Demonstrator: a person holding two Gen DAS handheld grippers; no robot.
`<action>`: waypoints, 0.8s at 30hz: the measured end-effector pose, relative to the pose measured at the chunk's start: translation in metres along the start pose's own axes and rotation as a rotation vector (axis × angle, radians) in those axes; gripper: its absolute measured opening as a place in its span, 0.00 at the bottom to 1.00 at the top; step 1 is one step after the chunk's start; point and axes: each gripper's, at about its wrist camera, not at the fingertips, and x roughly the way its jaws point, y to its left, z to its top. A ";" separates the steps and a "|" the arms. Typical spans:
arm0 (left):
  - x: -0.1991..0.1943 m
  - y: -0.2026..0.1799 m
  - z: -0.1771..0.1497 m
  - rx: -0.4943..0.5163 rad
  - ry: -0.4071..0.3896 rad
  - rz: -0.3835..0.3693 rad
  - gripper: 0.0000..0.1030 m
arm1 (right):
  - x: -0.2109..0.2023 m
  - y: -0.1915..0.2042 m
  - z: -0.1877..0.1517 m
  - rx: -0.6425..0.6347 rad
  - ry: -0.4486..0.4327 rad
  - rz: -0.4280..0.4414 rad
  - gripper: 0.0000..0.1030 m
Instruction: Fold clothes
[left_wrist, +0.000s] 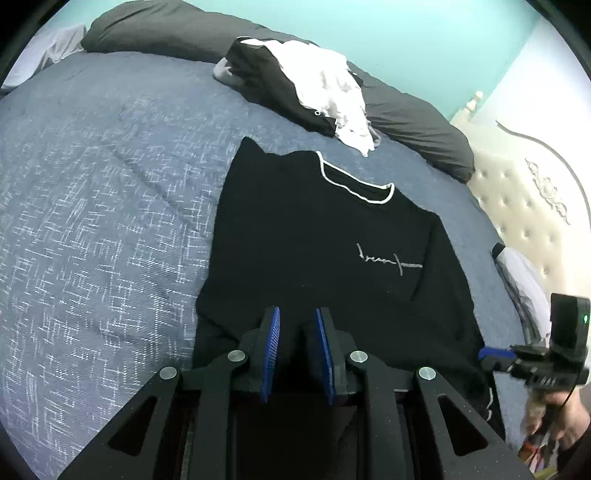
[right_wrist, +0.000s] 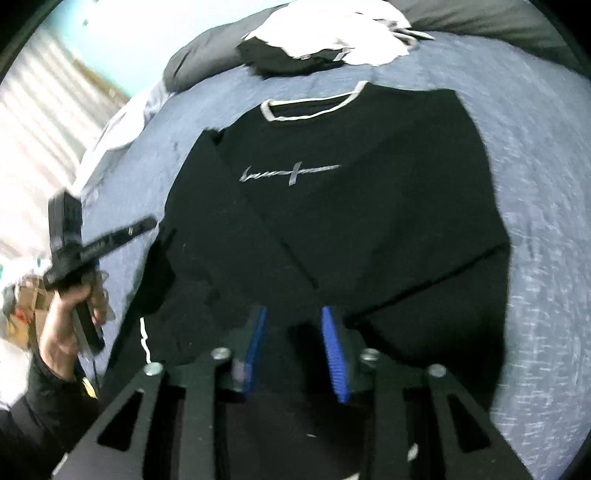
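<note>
Black sweatshirt (left_wrist: 325, 258) lies face up on the blue quilted bed (left_wrist: 103, 206), white-trimmed collar pointing away from both grippers toward the clothes pile (left_wrist: 314, 88), long axis running from hem to collar. Left gripper (left_wrist: 297, 321) sits over the hem, fingers narrowly parted; black cloth appears to rise between the pads, though black on black makes a grip uncertain. Right gripper (right_wrist: 293, 321) hangs over the hem at the opposite side, fingers apart, nothing visibly pinched. Each hand is about equally near the hem, so lifting it toward the collar looks the likely fold. Hem edge is hidden under the fingers; right view is motion-blurred; one sleeve is folded across the chest
</note>
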 end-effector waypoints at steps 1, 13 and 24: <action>0.000 -0.002 0.000 0.007 -0.002 0.000 0.21 | 0.005 0.006 -0.001 -0.022 0.005 -0.006 0.21; 0.004 0.000 -0.002 0.003 0.014 -0.014 0.21 | 0.049 0.023 -0.014 -0.123 0.125 -0.114 0.15; 0.003 0.002 -0.005 -0.003 0.017 -0.014 0.21 | 0.045 0.045 -0.007 -0.158 0.088 -0.044 0.15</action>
